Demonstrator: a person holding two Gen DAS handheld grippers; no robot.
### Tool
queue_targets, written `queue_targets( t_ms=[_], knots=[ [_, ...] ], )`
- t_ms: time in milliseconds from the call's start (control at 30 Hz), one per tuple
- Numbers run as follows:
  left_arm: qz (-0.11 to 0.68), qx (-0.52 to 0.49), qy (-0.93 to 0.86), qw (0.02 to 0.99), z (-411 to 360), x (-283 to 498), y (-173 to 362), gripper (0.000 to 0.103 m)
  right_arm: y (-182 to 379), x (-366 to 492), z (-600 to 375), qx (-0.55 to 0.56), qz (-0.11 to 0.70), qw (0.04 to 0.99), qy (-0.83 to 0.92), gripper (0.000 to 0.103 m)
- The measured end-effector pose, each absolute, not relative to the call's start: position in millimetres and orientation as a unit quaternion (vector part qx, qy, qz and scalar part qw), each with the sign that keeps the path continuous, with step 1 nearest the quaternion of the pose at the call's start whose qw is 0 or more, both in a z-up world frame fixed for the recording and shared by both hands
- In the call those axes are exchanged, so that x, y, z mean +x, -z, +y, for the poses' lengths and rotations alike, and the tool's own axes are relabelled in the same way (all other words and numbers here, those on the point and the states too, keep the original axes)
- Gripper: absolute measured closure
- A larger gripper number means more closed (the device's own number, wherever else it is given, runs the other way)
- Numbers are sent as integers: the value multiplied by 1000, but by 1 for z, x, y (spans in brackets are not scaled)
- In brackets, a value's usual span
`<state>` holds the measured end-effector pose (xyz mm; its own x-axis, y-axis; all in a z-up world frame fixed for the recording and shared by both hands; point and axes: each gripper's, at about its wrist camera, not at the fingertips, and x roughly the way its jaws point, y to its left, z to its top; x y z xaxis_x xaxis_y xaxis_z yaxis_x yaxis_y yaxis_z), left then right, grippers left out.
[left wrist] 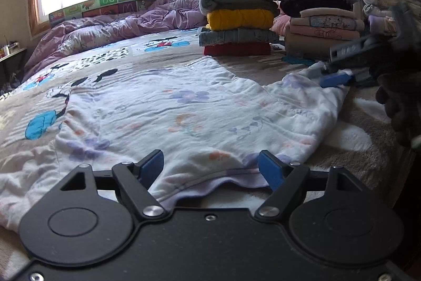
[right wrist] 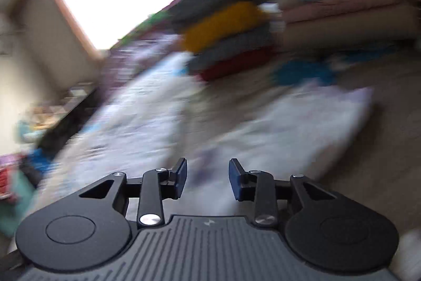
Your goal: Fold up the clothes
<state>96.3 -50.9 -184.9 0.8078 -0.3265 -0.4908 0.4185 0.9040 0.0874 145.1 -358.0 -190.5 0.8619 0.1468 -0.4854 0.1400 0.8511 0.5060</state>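
On the bed, floral garment (left wrist: 189, 107) lies flat; left gripper (left wrist: 211, 166) gapes over its hem, right gripper (right wrist: 208, 182) parted, unloaded, blurred—hasty grab may bunch cloth.

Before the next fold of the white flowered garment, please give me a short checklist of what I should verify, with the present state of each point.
1. Left gripper open around the hem of the white flowered garment: ok, the fingers stand apart with the purple hem between them.
2. Right gripper open: ok, its fingers stand apart.
3. Right gripper placed on the garment's far corner: cannot tell, the left view shows it near that corner, but the right view is blurred.
4. Garment lying flat on the bed cover: ok, mostly spread out, with small wrinkles.
5. Folded stack apart from the garment: ok, it stands behind it.
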Motion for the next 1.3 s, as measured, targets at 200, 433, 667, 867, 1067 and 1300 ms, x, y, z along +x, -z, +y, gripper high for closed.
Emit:
queue_targets(
  t_ms=[200,433,667,867,1067,1300],
  knots=[
    [237,89,188,949,-46,93,184,24,209,126,-423,337,234,908,88,92],
    [255,70,173,949,-46,96,184,24,223,87,-447,400,182,892,108,79],
    [277,56,168,945,-53,100,181,23,225,69,-448,453,166,873,77,64],
    [295,69,168,938,-66,106,179,23,222,64,-434,443,190,876,24,52],
    [323,59,169,929,-82,126,166,23,215,64,-404,394,217,893,-19,48],
    [294,172,232,911,-158,126,157,23,223,52,-421,473,185,861,-29,49]
  ],
)
